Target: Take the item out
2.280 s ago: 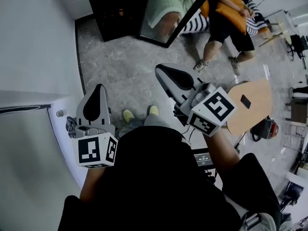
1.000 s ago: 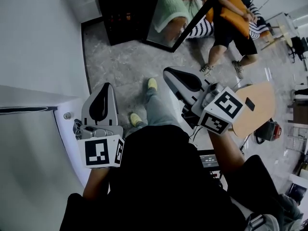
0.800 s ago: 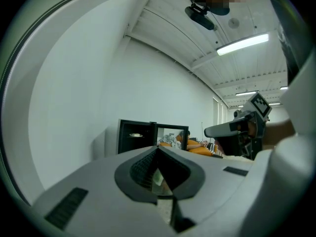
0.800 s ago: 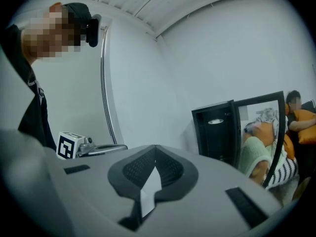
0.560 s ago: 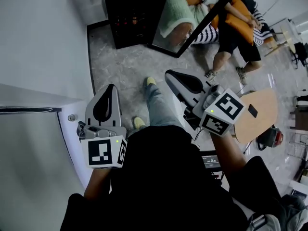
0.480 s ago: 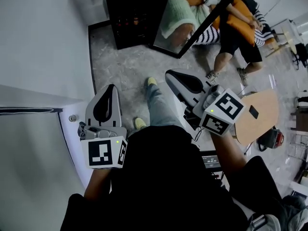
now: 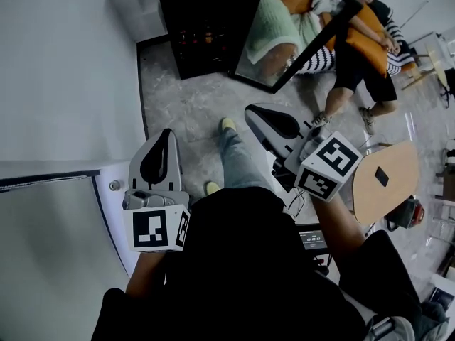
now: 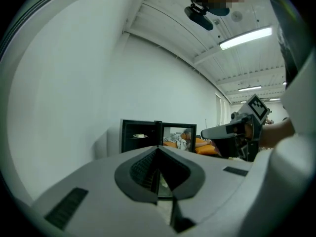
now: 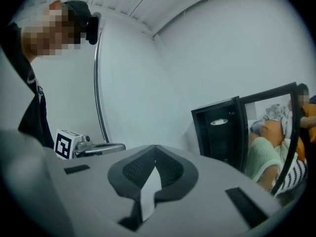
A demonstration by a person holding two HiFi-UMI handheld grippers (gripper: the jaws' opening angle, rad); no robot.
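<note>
A black cabinet [image 7: 202,20] stands against the white wall with its glass door [image 7: 298,38] swung open. On a shelf inside it lies a small pale plate-like item [image 8: 140,136], also visible as the same item [image 9: 219,122] in the right gripper view. My left gripper [image 7: 167,132] is shut and empty, pointing towards the cabinet [image 8: 139,137] from some way off. My right gripper [image 7: 250,110] is also shut with nothing in it, held level beside the left one. Both are well short of the cabinet [image 9: 219,132].
People sit on orange cushions [image 7: 355,27] behind the open door. A round wooden table [image 7: 387,183] stands at the right, and a white wall [image 7: 64,69] with a door edge runs along the left. The holder's yellow shoes [image 7: 227,124] are on the grey marbled floor.
The cabinet and its open door have come nearer and shifted right in the head view. Both grippers travelled forward with the walking person and stayed shut.
</note>
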